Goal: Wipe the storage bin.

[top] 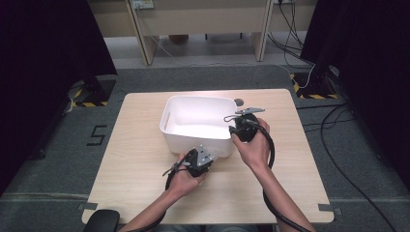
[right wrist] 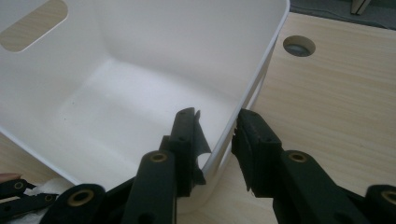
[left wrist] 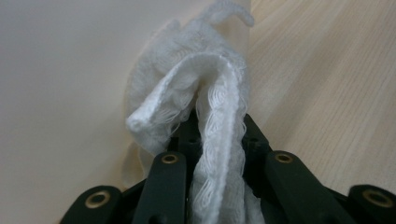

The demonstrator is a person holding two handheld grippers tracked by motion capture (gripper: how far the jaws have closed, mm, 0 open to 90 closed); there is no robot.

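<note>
against the white bin's (top: 193,137) near outer wall, i'm clamping a white cloth (left wrist: 205,102) in my left gripper (top: 205,159), its folded length running straight out from the jaws. my right gripper (right wrist: 215,135) is straddling the bin's rim; i can't tell whether it's pinching.

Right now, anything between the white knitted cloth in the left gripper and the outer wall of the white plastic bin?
Nothing visible. The white knitted cloth, clamped in the left gripper, already lies against the white plastic bin's outer wall. The right gripper straddles the rim at another side.
</note>
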